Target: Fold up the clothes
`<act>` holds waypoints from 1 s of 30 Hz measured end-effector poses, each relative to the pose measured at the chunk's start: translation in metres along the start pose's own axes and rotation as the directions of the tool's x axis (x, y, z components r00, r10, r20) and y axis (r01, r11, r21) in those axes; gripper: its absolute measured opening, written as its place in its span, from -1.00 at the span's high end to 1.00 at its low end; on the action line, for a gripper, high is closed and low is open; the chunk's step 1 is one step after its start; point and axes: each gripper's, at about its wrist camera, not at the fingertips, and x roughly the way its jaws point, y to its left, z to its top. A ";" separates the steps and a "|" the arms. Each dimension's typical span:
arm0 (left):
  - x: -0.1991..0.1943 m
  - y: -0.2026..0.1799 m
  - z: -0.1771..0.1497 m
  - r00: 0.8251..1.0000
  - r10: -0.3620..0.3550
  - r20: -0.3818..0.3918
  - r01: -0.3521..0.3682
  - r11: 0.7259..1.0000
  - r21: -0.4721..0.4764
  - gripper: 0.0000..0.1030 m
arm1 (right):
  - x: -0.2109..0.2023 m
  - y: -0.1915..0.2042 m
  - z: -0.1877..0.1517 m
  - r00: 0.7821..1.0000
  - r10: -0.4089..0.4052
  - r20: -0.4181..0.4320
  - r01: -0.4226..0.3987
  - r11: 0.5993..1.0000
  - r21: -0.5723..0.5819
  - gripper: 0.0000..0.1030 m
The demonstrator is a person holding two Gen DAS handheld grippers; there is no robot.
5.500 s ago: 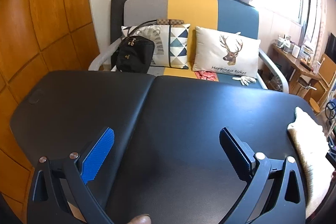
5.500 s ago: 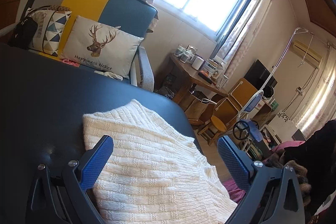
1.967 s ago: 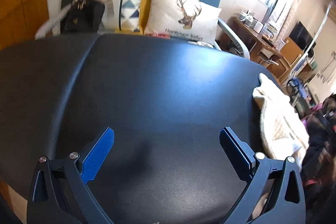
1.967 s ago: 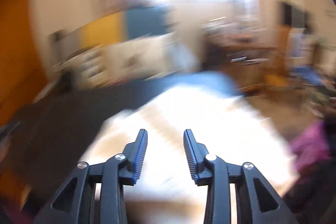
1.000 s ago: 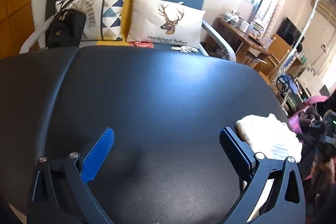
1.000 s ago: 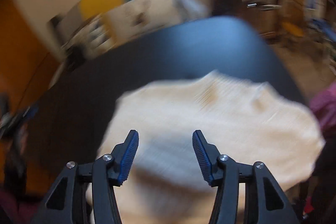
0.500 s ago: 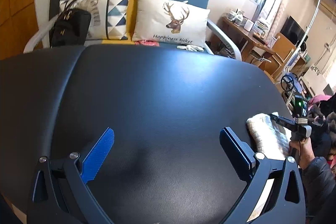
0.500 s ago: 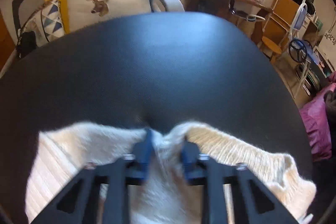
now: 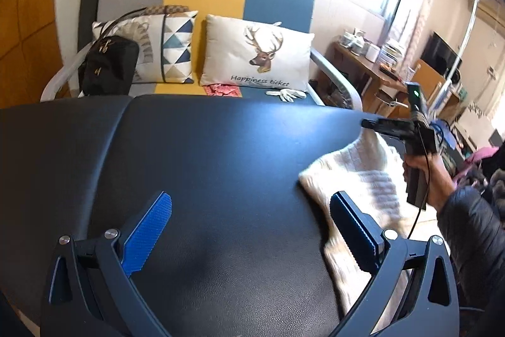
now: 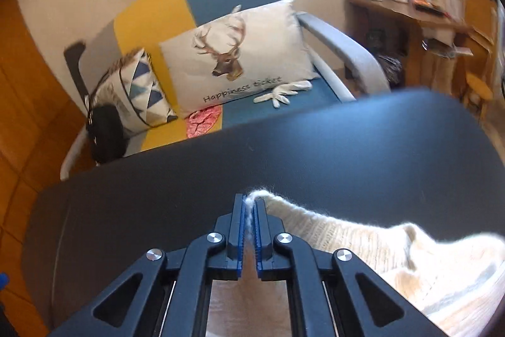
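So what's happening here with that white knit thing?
A person is folding a cream knit sweater on a black padded table. The right gripper pinches an edge of it, lifted off the table, though its jaws are easing open. The left gripper is wide open over bare table, holding nothing.

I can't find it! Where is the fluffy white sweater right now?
The sweater lies on the right side of the black table in the left wrist view, one edge pinched in the right gripper, in front of the deer pillow.
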 end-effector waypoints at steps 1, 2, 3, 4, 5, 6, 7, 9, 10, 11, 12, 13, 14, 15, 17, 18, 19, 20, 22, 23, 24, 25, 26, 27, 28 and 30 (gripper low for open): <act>-0.002 0.003 0.000 1.000 0.001 0.001 -0.001 1.000 -0.013 -0.98 | 0.005 0.006 0.007 1.000 0.005 -0.031 -0.005 1.000 -0.010 0.56; -0.004 0.006 -0.001 1.000 0.001 0.005 -0.001 1.000 -0.023 -0.98 | -0.001 0.009 0.007 0.999 0.005 -0.038 -0.006 1.000 -0.023 0.50; -0.007 0.009 -0.002 1.000 0.001 0.014 -0.001 1.000 -0.026 -0.98 | -0.007 0.010 0.006 0.999 0.003 -0.042 -0.005 0.999 -0.036 0.48; -0.010 0.011 -0.003 1.000 0.001 0.021 0.000 1.000 -0.026 -0.98 | -0.014 0.012 0.005 0.999 0.002 -0.046 -0.004 0.999 -0.049 0.48; -0.011 0.013 -0.004 1.000 0.001 0.022 0.000 1.000 -0.022 -0.98 | -0.020 0.014 0.004 0.999 0.001 -0.050 -0.004 0.998 -0.062 0.47; -0.012 0.015 -0.005 1.000 0.002 0.023 -0.001 1.000 -0.017 -0.98 | -0.029 0.013 -0.001 0.997 0.019 -0.068 -0.024 0.997 -0.079 0.47; -0.013 0.017 -0.006 1.000 0.004 0.023 -0.004 1.000 -0.014 -0.98 | -0.038 0.012 -0.007 0.995 0.040 -0.089 -0.048 0.994 -0.097 0.46; -0.012 0.021 -0.008 1.000 0.007 0.017 -0.007 1.000 -0.011 -0.98 | -0.050 -0.005 -0.020 0.986 -0.046 -0.163 0.033 0.996 -0.084 0.41; -0.011 0.022 -0.009 1.000 0.008 0.011 -0.007 1.000 -0.013 -0.98 | -0.056 -0.014 -0.027 0.975 -0.092 -0.201 0.078 0.994 -0.079 0.35; -0.011 0.023 -0.010 1.000 0.004 0.005 -0.004 1.000 -0.023 -0.98 | -0.055 -0.024 -0.031 0.958 -0.132 -0.254 0.124 0.991 -0.050 0.35; -0.013 0.025 -0.011 1.000 -0.008 0.005 0.008 0.999 -0.036 -0.98 | -0.065 -0.031 -0.035 0.960 -0.166 -0.225 0.162 0.986 -0.034 0.35; -0.015 0.025 -0.013 1.000 -0.017 0.007 0.018 0.999 -0.046 -0.98 | -0.077 -0.039 -0.038 0.963 -0.199 -0.184 0.199 0.980 -0.020 0.35; -0.018 0.025 -0.014 1.000 -0.022 0.012 0.023 0.999 -0.044 -0.98 | -0.086 -0.047 -0.044 0.965 -0.193 -0.176 0.198 0.980 0.013 0.35; -0.022 0.024 -0.016 0.999 -0.027 0.016 0.028 0.999 -0.043 -0.98 | -0.089 -0.051 -0.054 0.966 -0.170 -0.194 0.178 0.984 0.024 0.34; -0.028 0.022 -0.020 0.999 -0.037 0.024 0.038 0.999 -0.039 -0.98 | -0.087 -0.057 -0.076 0.961 -0.148 -0.234 0.156 0.988 0.014 0.30; -0.030 0.021 -0.022 0.999 -0.040 0.021 0.041 0.999 -0.033 -0.98 | -0.078 -0.055 -0.089 0.949 -0.172 -0.263 0.171 0.985 -0.027 0.28; -0.032 0.021 -0.024 0.999 -0.038 0.019 0.038 0.999 -0.027 -0.98 | -0.064 -0.054 -0.104 0.925 -0.216 -0.312 0.203 0.976 -0.076 0.23; -0.034 0.020 -0.026 0.999 -0.030 0.020 0.030 0.999 -0.021 -0.98 | -0.048 -0.052 -0.118 0.894 -0.264 -0.361 0.234 0.964 -0.127 0.22; -0.037 0.020 -0.029 1.000 -0.022 0.021 0.022 1.000 -0.017 -0.98 | -0.040 -0.043 -0.130 0.897 -0.315 -0.310 0.275 0.947 -0.166 0.18; -0.040 0.021 -0.031 1.000 -0.021 0.021 0.022 1.000 -0.018 -0.98 | -0.037 -0.039 -0.136 0.899 -0.338 -0.278 0.296 0.938 -0.183 0.21; -0.042 0.021 -0.033 1.000 -0.023 0.022 0.023 0.999 -0.022 -0.98 | -0.034 -0.034 -0.141 0.900 -0.360 -0.247 0.317 0.928 -0.198 0.27; -0.045 0.022 -0.035 0.999 -0.023 0.022 0.024 0.999 -0.025 -0.98 | -0.036 -0.034 -0.143 0.913 -0.335 -0.231 0.305 0.940 -0.155 0.51; -0.047 0.023 -0.036 1.000 -0.021 0.023 0.021 0.999 -0.027 -0.98 | -0.039 -0.032 -0.143 0.927 -0.310 -0.211 0.288 0.949 -0.129 0.78; -0.048 0.025 -0.037 1.000 -0.017 0.024 0.018 0.999 -0.029 -0.98 | -0.044 -0.031 -0.144 0.942 -0.275 -0.190 0.262 0.961 -0.093 0.88; -0.050 0.026 -0.039 1.000 -0.013 0.024 0.014 0.999 -0.031 -0.98 | -0.053 -0.029 -0.142 0.965 -0.209 -0.159 0.205 0.978 -0.038 0.89; -0.054 0.031 -0.039 1.000 -0.006 0.029 0.007 0.999 -0.036 -0.98 | -0.072 -0.015 -0.135 0.996 -0.067 -0.059 0.069 0.997 0.045 0.91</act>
